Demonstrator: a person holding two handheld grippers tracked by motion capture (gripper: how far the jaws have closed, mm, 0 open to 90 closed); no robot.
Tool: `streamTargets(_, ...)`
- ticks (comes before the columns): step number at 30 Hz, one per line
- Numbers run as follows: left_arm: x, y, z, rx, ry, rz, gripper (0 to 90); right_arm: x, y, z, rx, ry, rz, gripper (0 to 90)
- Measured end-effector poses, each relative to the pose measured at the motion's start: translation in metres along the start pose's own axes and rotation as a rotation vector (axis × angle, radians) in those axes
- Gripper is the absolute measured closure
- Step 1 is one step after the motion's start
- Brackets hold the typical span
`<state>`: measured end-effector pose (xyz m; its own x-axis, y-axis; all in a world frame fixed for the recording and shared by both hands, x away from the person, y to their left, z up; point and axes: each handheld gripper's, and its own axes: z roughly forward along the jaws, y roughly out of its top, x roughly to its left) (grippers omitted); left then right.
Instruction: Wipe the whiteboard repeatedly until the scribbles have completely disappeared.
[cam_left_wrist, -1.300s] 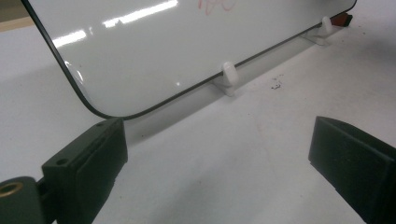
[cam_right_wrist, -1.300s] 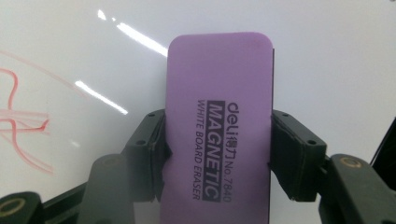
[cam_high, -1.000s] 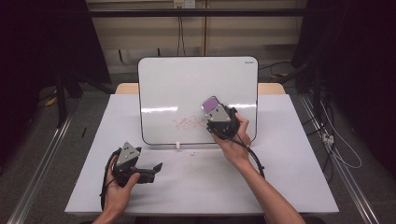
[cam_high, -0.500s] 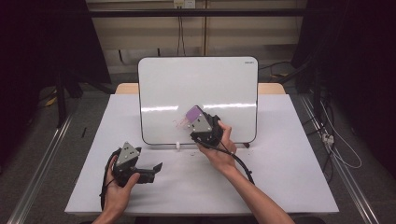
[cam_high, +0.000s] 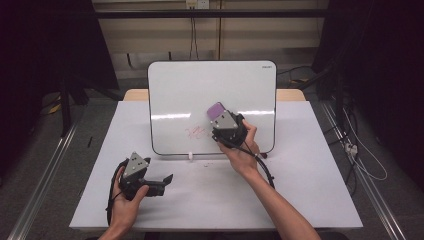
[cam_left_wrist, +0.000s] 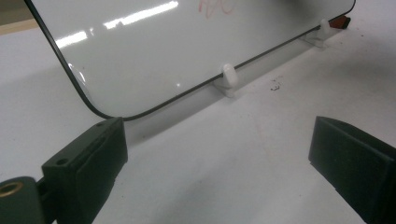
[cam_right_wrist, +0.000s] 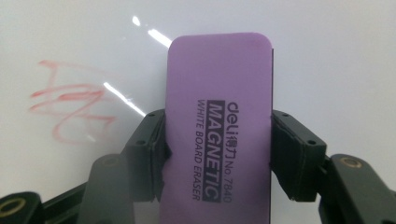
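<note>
A whiteboard stands tilted on white clips at the back of the table, with faint red scribbles low on its face. My right gripper is shut on a purple magnetic eraser, held against the board just right of the scribbles. In the right gripper view the eraser sits between both pads, and the red marks lie to its left. My left gripper rests low near the table's front left, open, with nothing between its jaws. The board's lower edge is ahead of it.
The board stands on a white table sheet. A white clip holds the board's bottom edge, and a small red-brown piece lies at its far corner. Dark specks dot the sheet. Metal rails run beside the table.
The right gripper with the eraser swung left across the red marks half a second ago, then came back right and slightly up. The left gripper stayed where it was.
</note>
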<state>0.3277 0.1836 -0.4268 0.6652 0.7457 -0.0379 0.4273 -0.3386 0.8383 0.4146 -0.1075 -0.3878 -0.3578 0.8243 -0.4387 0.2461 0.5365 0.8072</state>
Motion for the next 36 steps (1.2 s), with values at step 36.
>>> streamTargets(36, 0.0, 0.0, 0.0, -0.003, -0.002, 0.001, 4.4, 0.061, 0.007, 0.006, -0.01, 0.119, -0.07, 41.8)
